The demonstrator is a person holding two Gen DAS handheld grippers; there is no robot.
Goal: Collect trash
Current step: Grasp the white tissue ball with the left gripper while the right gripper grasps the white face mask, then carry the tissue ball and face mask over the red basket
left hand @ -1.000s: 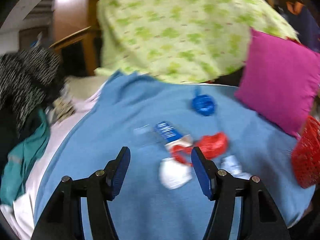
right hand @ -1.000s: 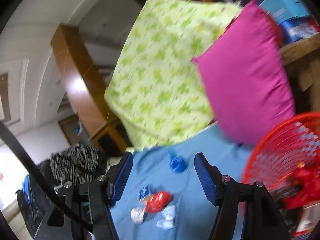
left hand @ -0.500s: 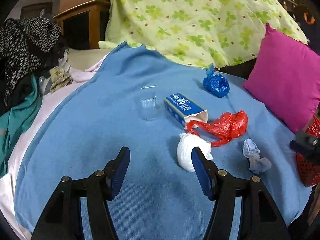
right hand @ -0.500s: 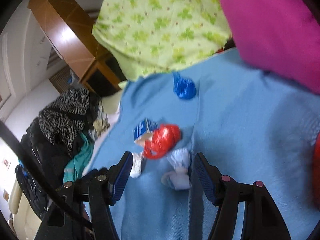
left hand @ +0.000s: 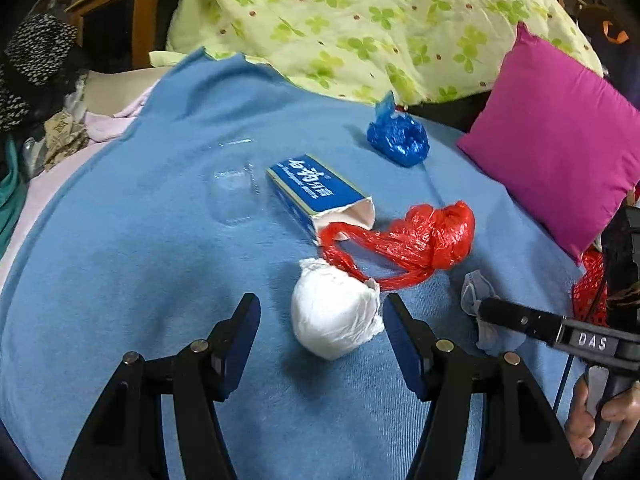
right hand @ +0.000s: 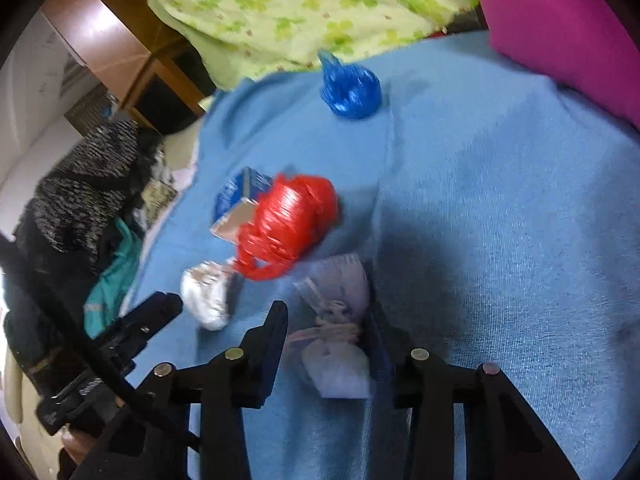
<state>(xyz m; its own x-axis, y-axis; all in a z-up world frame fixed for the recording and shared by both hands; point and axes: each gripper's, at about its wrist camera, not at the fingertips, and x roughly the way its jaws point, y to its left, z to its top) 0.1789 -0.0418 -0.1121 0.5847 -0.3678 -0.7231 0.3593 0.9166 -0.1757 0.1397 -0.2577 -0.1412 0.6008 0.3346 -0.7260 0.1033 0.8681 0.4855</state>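
A pick-up step is in hand on both sides. The right hand-held gripper (right hand: 326, 330) has just been closing its jaws around a crumpled pale bluish-white scrap of tissue or cloth (right hand: 340, 344), which lies between the pads on the blue blanket (right hand: 500, 220); whether the pads already press on it cannot be told through the blur. The left hand-held gripper (left hand: 320, 334) stands about half open and holds nothing, with a knotted white plastic bundle (left hand: 334, 314) lying between its fingers, nearer the right one. The next move is judged to call for the right jaws to finish closing before the scrap is lifted, and for the left jaws to be lowered and closed around the bundle. Just ahead of the left hand-held gripper lie a twisted red plastic bag (left hand: 420, 242) touching an open blue carton (left hand: 320, 194), further ahead a scrunched blue plastic bag (left hand: 398, 136), and ahead to the left a clear plastic cup (left hand: 232, 196), hard to make out. All 6 items look light and crushable.
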